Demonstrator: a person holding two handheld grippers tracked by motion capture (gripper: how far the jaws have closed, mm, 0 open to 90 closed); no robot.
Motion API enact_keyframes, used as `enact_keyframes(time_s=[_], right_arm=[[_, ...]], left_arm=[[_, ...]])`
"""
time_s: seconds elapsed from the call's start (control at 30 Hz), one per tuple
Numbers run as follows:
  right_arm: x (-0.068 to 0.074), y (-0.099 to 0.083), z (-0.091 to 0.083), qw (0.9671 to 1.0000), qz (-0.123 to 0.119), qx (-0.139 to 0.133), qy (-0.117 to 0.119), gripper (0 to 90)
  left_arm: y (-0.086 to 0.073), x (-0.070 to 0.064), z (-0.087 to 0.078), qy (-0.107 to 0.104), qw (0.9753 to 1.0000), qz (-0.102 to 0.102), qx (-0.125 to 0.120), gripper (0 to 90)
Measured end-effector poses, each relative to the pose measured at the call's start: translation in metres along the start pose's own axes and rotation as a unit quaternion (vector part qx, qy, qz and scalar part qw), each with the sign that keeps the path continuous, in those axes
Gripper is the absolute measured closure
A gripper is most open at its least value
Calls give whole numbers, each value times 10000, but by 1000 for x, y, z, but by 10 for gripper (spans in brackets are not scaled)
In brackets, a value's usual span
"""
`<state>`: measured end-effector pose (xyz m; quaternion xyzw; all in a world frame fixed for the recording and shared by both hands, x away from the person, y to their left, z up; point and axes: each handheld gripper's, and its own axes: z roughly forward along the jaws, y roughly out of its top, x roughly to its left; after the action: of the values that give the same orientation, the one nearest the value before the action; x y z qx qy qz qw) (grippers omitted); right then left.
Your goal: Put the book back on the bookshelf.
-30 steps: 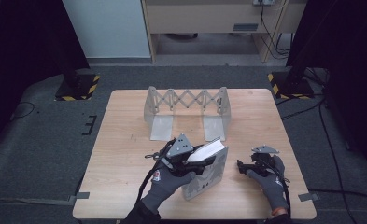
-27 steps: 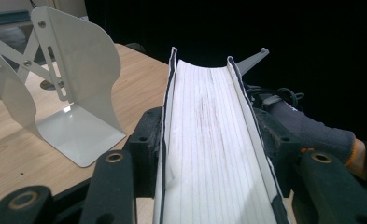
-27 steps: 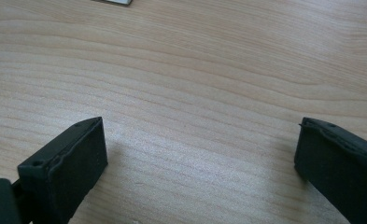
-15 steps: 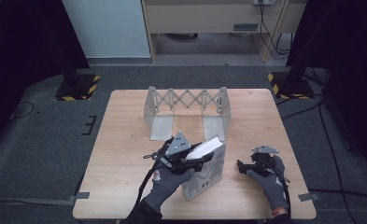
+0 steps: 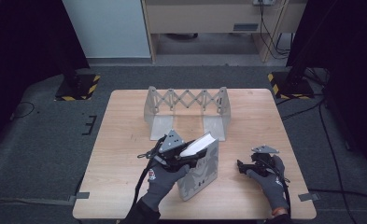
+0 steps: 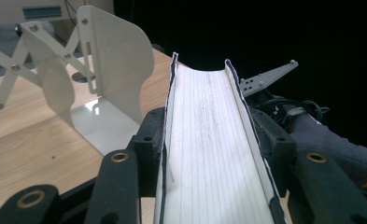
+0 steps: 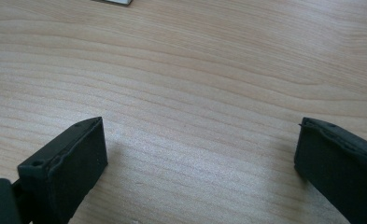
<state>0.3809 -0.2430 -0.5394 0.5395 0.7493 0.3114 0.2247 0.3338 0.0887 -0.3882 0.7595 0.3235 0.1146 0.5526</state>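
A grey-covered book (image 5: pixel 201 170) stands on its lower edge at the front middle of the wooden table (image 5: pixel 125 154), white page edge up. My left gripper (image 5: pixel 187 157) is shut on the book, one jaw on each cover. In the left gripper view the pages (image 6: pixel 214 140) run between the two black jaws of the left gripper (image 6: pixel 209 158). A white expanding book rack (image 5: pixel 186 109) stands behind it, and its end plate (image 6: pixel 111 60) is close by. My right gripper (image 5: pixel 241 167) rests low at the front right, open with nothing between its jaws and bare wood under it (image 7: pixel 200 158).
The other hand's gripper, with its grey plate (image 6: pixel 270 77), sits to the right of the book. Dark stands with yellow-black feet (image 5: pixel 78 86) flank the table on the floor. A cabinet (image 5: pixel 204 18) is beyond the far edge.
The book in my left gripper has shifted slightly to the left and away, its top edge lifting a little. The right gripper has stayed put.
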Motion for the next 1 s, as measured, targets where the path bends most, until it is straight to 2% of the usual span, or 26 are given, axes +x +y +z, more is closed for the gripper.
enact_keyframes(time_s=[0.23,0.37,0.5,0.6,0.77,0.9,1.0], right_arm=[[0,0,0,10000,-2,0,1,28],[0,0,0,10000,-2,-1,1,28],[0,0,0,10000,-1,1,1,28],[0,0,0,10000,-2,1,0,28],[0,0,0,10000,0,0,0,28],[0,0,0,10000,-1,0,0,28],[0,0,0,10000,-2,-1,4,28]], left_arm=[[8,13,-27,246,9996,-41,-159,521],[11,23,-46,455,9986,-111,-258,521],[12,34,-64,746,9969,-138,-218,521],[13,44,-76,967,9949,-170,-242,521],[15,63,-91,1183,9919,-334,-313,521],[19,75,-96,1424,9885,-378,-350,521],[22,86,-93,1634,9851,-423,-337,522]])
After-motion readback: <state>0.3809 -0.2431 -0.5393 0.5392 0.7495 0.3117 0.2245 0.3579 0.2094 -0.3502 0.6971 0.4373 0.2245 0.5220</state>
